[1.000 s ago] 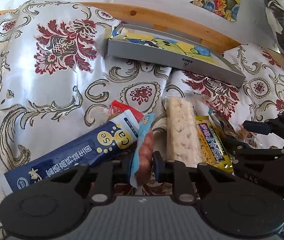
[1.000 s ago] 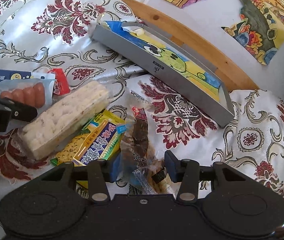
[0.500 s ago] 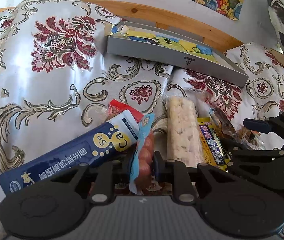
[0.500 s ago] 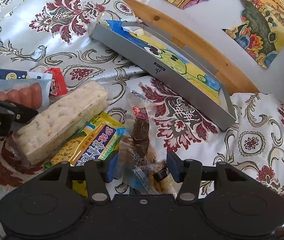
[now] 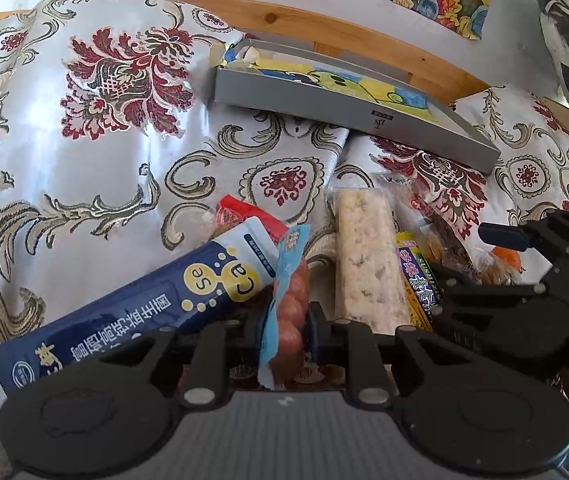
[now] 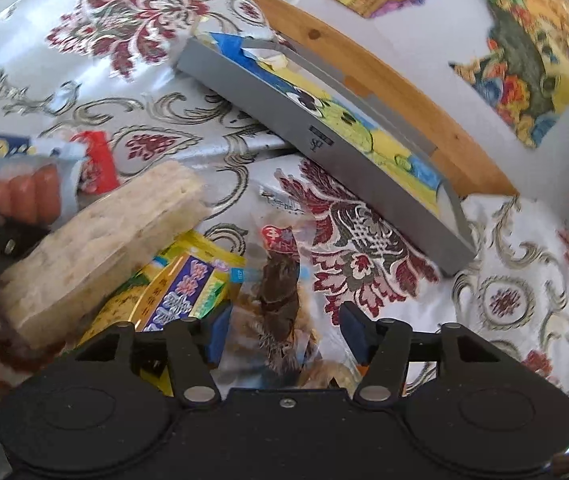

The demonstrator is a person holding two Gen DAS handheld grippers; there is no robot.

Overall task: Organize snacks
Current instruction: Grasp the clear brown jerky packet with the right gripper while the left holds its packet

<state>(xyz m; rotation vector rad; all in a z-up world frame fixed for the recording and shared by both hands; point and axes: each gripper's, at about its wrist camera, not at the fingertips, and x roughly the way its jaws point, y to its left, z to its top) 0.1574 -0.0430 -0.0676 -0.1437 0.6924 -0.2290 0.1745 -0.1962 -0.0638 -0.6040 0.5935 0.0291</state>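
Observation:
A pile of snacks lies on the flowered cloth. My left gripper (image 5: pixel 286 320) is shut on a clear pack of small sausages (image 5: pixel 290 292), held on edge between its fingers. Beside it lie a long blue pack (image 5: pixel 156 304), a red packet (image 5: pixel 244 216), a pale rice cracker bar (image 5: pixel 364 264) and a yellow pack (image 5: pixel 418 280). My right gripper (image 6: pixel 282 332) is open, its blue pads either side of a clear packet of brown dried snack (image 6: pixel 280 296). The grey tray (image 6: pixel 324 148) with a cartoon lining lies beyond the pile.
The grey tray (image 5: pixel 348 108) sits near the table's wooden far edge (image 5: pixel 364 36), against a white wall with paintings. My right gripper (image 5: pixel 524 280) shows at the right of the left wrist view. Bare cloth (image 5: pixel 64 160) spreads to the left of the pile.
The left gripper keeps hold of the sausage pack and has drawn back slightly. The right gripper has shifted over the brown snack packet with its jaws a little wider; its view is blurred by motion.

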